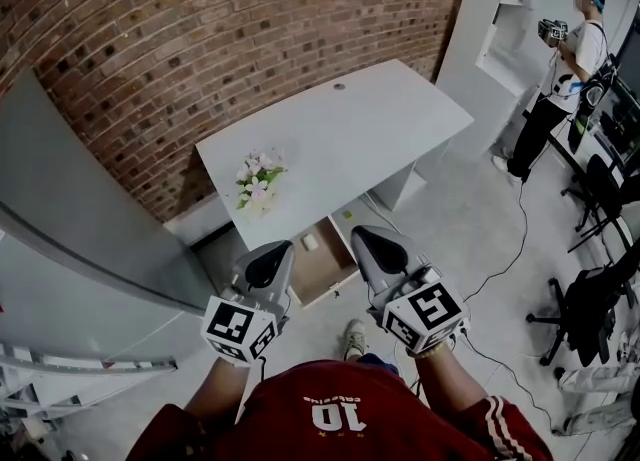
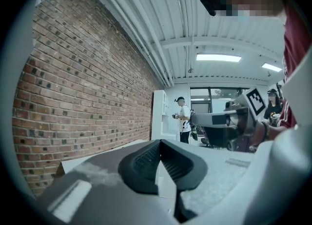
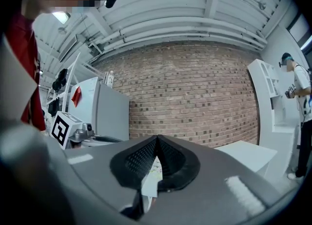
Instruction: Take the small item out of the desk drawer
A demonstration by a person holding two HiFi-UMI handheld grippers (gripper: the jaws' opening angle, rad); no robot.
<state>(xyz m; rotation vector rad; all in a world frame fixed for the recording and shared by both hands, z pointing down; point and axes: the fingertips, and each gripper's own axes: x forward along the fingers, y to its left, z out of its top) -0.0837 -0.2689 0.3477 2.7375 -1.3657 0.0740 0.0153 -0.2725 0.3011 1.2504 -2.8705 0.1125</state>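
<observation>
In the head view the white desk [image 1: 380,119] stands against the brick wall, and its drawer [image 1: 325,271] is pulled open below the front edge, showing a wooden inside. A small pale item [image 1: 310,242] lies near the drawer's back. Both grippers are held up in front of the person, above the floor and short of the drawer. The left gripper [image 1: 266,269] [image 2: 159,144] has its jaws pressed together with nothing between them. The right gripper [image 1: 381,247] [image 3: 156,140] is shut and empty too. Each gripper view looks out level across the room, so neither shows the drawer.
A bunch of pale flowers [image 1: 259,179] lies on the desk's left end. A grey cabinet [image 1: 80,239] stands at the left. At the right are a person [image 1: 565,59], office chairs [image 1: 590,314] and a cable [image 1: 505,269] across the floor.
</observation>
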